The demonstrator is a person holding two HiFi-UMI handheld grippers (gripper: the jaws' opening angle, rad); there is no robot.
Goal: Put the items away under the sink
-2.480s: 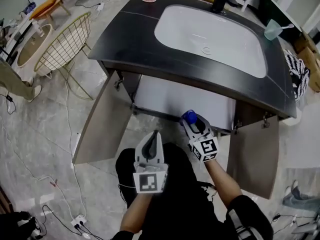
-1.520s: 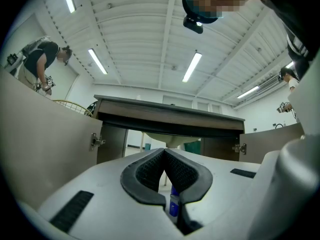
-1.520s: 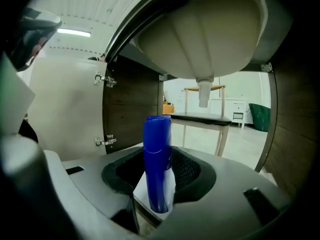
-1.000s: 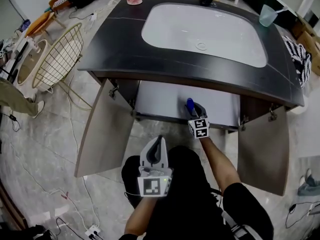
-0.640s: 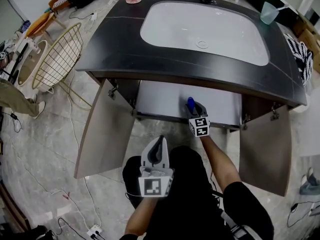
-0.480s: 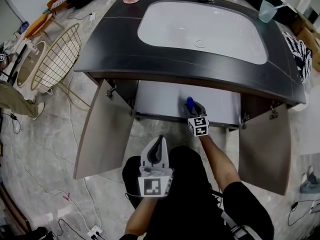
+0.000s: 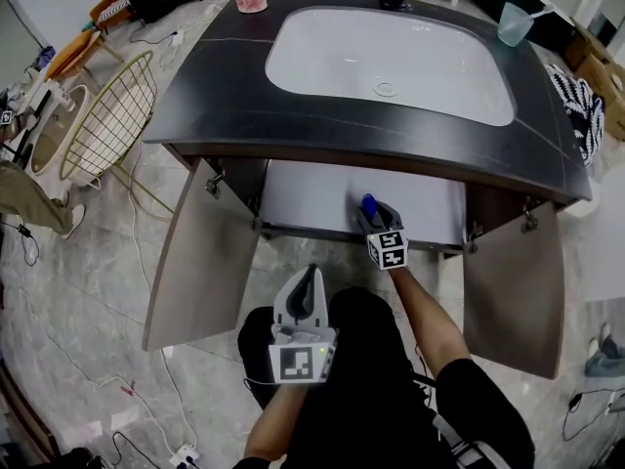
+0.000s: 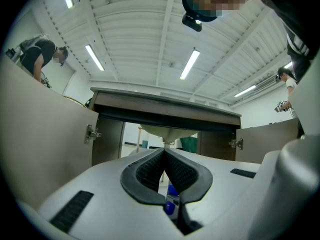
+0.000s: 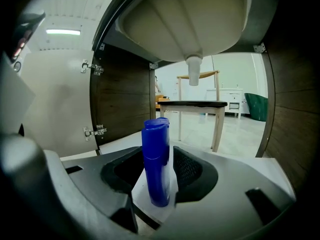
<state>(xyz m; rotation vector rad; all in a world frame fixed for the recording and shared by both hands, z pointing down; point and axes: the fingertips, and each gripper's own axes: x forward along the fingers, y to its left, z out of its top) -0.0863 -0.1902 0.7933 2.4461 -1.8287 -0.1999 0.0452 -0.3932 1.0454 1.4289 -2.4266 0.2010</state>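
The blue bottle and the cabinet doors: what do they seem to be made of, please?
The blue bottle looks like plastic: smooth, opaque, soft sheen, moulded flip cap. The cabinet doors are probably laminated board: flat matte beige, no visible grain.

Blue bottle point(image 9: 156, 154) with flip cap, upright, clamped in right gripper point(image 9: 160, 176); at front of open cabinet point(image 7: 303, 198) under sink point(image 7: 322, 57)

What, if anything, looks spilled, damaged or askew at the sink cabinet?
Nothing stands out. The blue bottle stands upright in the right gripper, and both cabinet doors are open with no visible spill.
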